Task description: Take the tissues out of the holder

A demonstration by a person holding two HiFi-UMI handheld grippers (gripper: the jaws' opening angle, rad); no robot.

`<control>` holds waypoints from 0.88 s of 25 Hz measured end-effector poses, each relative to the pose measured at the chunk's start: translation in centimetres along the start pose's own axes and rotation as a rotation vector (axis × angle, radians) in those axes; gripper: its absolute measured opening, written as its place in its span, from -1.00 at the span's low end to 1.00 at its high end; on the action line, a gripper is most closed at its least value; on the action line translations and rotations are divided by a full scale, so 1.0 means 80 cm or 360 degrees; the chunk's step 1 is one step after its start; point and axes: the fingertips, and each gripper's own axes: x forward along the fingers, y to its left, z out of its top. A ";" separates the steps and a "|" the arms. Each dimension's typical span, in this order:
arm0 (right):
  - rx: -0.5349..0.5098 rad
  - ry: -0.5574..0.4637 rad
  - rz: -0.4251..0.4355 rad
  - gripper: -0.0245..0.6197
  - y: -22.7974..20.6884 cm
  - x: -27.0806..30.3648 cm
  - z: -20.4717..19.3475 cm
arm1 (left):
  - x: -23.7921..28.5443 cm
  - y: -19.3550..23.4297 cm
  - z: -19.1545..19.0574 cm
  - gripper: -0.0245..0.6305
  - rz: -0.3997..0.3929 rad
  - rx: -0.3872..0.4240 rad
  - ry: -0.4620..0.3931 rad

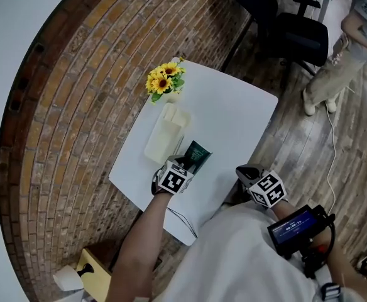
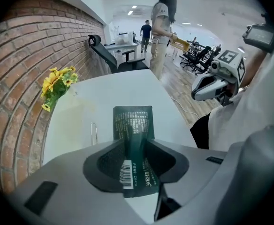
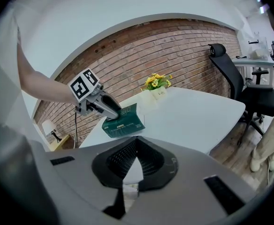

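Head view: a white table [image 1: 234,115] stands against a brick wall. Sunflowers [image 1: 165,79] sit at its far corner. The cream holder [image 1: 163,136] lies at the flowers' 6 o'clock. The green tissue pack [image 1: 197,155] is just beside the holder, at its 4 o'clock, out of it. The left gripper [image 1: 185,164] reaches the pack from 7 o'clock. The right gripper [image 1: 247,172] hangs at the table's near edge, at the pack's 3 o'clock and well apart from it. A chair [image 1: 300,35] and a standing person [image 1: 344,61] are at 1 o'clock off the table.

Left gripper view: the jaws are half closed and clamped on the pack [image 2: 133,125], which stands out beyond them toward 12 o'clock over the table. The flowers are at 10 o'clock and the right gripper [image 2: 200,92] at 2 o'clock.

Right gripper view: the pads meet at their tips, with nothing pinched there. At 11 o'clock the left gripper [image 3: 112,117] holds the tilted pack [image 3: 124,122] by one end above the table. I cannot tell if its low edge touches the top. The flowers are at 12 o'clock and the chair at 3 o'clock.
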 end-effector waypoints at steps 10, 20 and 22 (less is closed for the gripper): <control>0.0010 0.0008 -0.0009 -0.91 -0.005 0.006 0.003 | 0.019 -0.003 -0.008 -0.44 -0.0065 -0.0003 0.0038; -0.0049 0.0064 0.0087 -0.91 -0.001 0.039 0.016 | 0.000 0.008 -0.008 -0.05 0.0068 -0.0047 -0.0146; -0.0065 0.0073 0.0117 -0.91 0.002 0.042 0.023 | -0.015 0.005 -0.009 -0.04 0.0104 -0.0088 -0.0194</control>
